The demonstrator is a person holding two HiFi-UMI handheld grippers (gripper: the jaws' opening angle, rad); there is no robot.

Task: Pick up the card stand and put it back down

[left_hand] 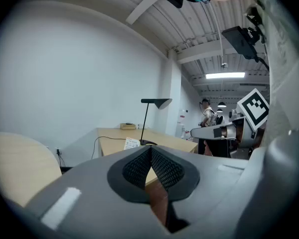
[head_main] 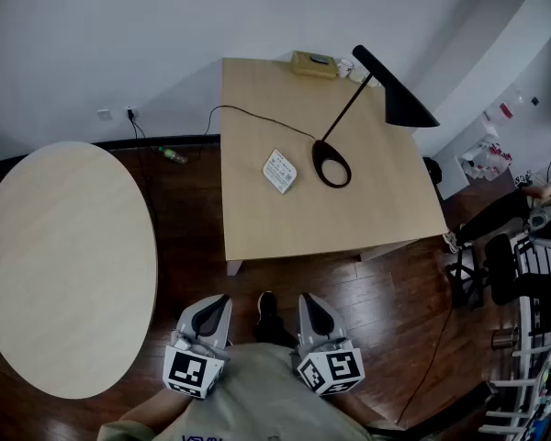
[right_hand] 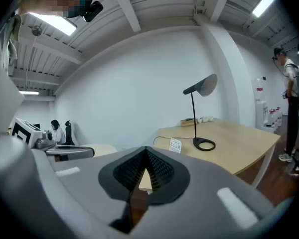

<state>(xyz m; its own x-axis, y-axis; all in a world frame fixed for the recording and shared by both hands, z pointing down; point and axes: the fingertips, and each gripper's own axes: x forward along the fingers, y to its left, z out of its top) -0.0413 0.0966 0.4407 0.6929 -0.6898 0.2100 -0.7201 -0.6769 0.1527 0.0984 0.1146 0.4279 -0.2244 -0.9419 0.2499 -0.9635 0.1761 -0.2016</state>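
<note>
1. A square pale-wood table (head_main: 386, 200) carrying a black desk lamp (head_main: 331, 163) stands on a dark wooden floor (head_main: 193, 237) by a white wall (head_main: 119, 35). A round table (head_main: 64, 265) sits well left of the lamp.
2. The card stand (head_main: 279, 170), a white printed card, sits just left of the lamp's ring base, apart from it.
3. A tan box (head_main: 313, 62) rests behind the lamp; its contents cannot be made out.
4. The left gripper (head_main: 211, 315) and right gripper (head_main: 319, 312), well short of the lamp, have their jaws closed on nothing.
</note>
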